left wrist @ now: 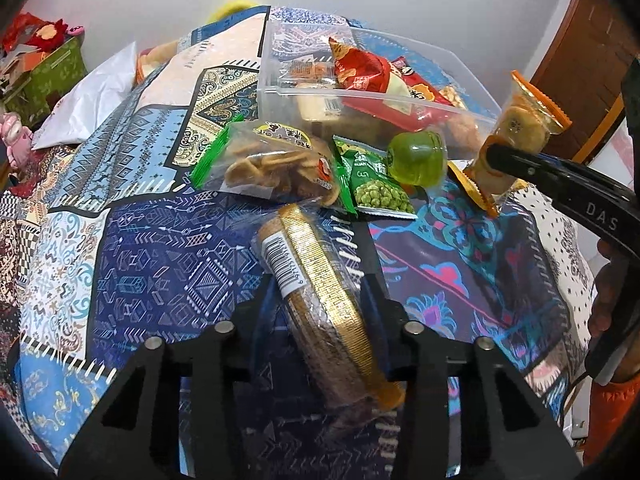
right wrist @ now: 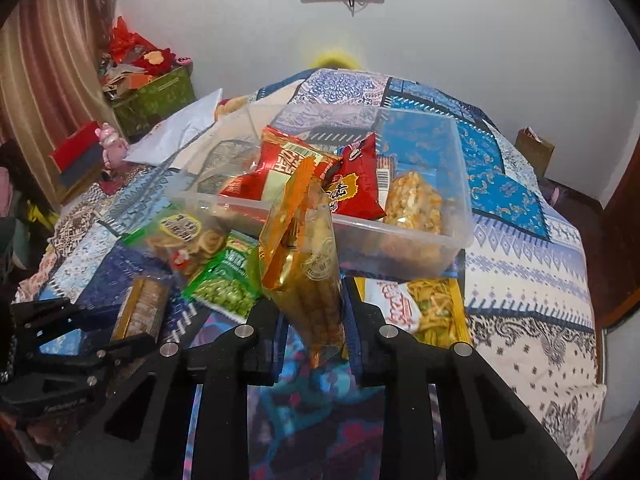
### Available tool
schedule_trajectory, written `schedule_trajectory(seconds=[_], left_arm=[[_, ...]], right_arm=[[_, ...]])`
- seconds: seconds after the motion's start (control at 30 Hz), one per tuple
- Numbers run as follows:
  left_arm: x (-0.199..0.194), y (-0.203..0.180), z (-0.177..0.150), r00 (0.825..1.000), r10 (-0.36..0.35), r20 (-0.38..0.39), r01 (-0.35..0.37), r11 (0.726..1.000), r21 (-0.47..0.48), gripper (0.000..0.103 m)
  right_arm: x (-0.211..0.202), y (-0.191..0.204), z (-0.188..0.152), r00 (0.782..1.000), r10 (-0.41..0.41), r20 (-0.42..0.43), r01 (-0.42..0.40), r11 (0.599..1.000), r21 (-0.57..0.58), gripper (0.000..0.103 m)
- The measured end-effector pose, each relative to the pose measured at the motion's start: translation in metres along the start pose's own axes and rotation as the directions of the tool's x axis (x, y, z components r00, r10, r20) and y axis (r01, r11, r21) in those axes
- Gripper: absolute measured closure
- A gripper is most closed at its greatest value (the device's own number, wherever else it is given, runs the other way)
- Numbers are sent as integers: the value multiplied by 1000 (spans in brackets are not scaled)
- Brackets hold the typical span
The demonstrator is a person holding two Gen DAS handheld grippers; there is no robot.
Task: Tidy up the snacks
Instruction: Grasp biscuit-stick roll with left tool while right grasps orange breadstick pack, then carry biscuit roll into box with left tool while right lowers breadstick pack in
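My left gripper (left wrist: 320, 300) is shut on a gold-trimmed biscuit pack (left wrist: 316, 280), low over the patterned cloth; the pack also shows in the right wrist view (right wrist: 140, 312). My right gripper (right wrist: 314, 316) is shut on an orange-edged cracker pack (right wrist: 308, 252), held above the cloth in front of the clear plastic bin (right wrist: 460, 208). The left wrist view shows that pack (left wrist: 516, 128) and the bin (left wrist: 264, 80). The bin holds red snack bags (right wrist: 352, 184) and a nut bar (right wrist: 416, 204). A green pea packet (left wrist: 376, 188), a green jelly cup (left wrist: 420, 156) and a twist-snack bag (left wrist: 272, 164) lie before the bin.
A yellow noodle-snack packet (right wrist: 432, 312) lies right of my right gripper. A green box of clutter (right wrist: 160, 96) and a white bag (right wrist: 180, 128) sit at the far left. A brown door (left wrist: 588, 40) stands at right.
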State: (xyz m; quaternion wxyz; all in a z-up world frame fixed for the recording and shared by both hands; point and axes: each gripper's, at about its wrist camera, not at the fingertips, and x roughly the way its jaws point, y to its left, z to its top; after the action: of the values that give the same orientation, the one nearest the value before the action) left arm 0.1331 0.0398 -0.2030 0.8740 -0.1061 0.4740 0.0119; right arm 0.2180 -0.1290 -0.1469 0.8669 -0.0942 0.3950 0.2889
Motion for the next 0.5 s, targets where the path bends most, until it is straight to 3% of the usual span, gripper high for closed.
schedule_trajectory(seconds=[0.27,0.5], left_arm=[[-22,-7,-8,999,5,33,-8,998,69,70],[-4,-10,-4,1000,10,-15,-8,994,110,69]], right_arm=[[-16,2,-5,1000,14,16,-15,1000,14,80],[-25,2,-9,999,23,27,-24,999,29,80]])
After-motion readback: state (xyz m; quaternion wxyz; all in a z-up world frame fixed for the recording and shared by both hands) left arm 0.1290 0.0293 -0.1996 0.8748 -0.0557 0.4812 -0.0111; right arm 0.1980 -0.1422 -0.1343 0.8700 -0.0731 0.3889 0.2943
